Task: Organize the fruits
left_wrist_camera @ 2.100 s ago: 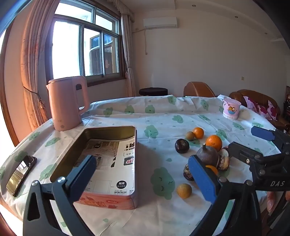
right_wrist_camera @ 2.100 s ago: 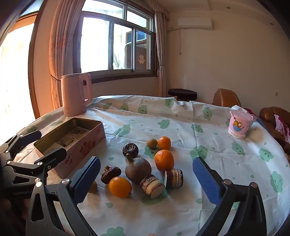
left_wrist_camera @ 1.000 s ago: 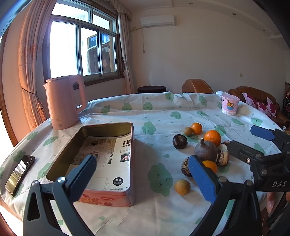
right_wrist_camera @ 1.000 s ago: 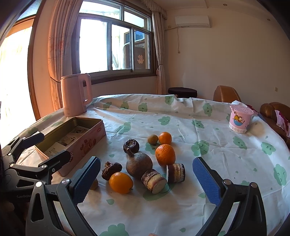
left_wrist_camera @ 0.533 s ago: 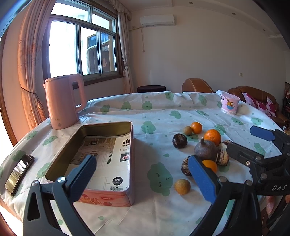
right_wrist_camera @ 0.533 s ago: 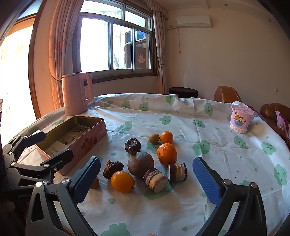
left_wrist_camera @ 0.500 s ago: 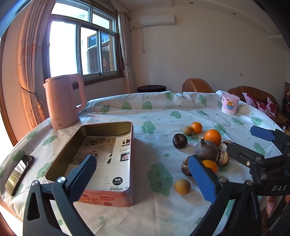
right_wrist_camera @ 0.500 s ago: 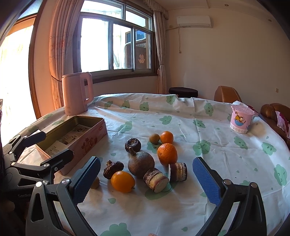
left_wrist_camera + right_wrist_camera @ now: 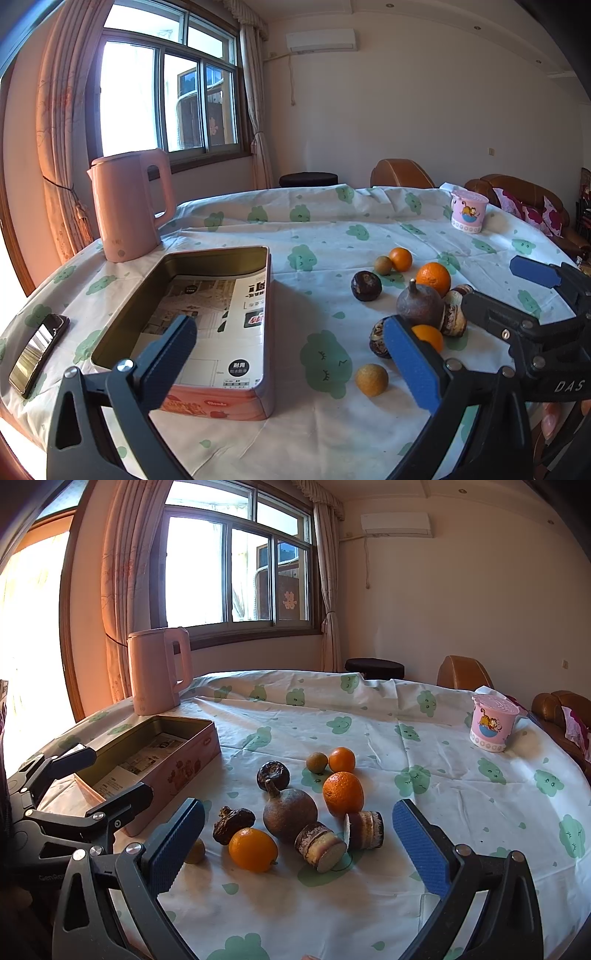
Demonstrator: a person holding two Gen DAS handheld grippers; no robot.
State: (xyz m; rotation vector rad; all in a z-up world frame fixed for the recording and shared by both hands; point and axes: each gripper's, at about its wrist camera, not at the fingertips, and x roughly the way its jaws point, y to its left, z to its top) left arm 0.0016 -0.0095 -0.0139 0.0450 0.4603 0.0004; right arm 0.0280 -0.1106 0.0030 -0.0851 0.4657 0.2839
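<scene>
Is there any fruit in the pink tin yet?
No. The tin is open with only printed paper inside. The fruit all sits out on the tablecloth.

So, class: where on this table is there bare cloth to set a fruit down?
Free: between the tin and the fruit cluster; between cluster and cup; behind the tin, beside the kettle. Crowded: the cluster itself.

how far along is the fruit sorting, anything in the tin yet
Nothing looks done: the tin holds only printed paper, no fruit. Nothing is in hand either; the left gripper and right gripper are both open and empty. All the fruit is left, including the large orange and the brown round fruit, loose on the tablecloth.
</scene>
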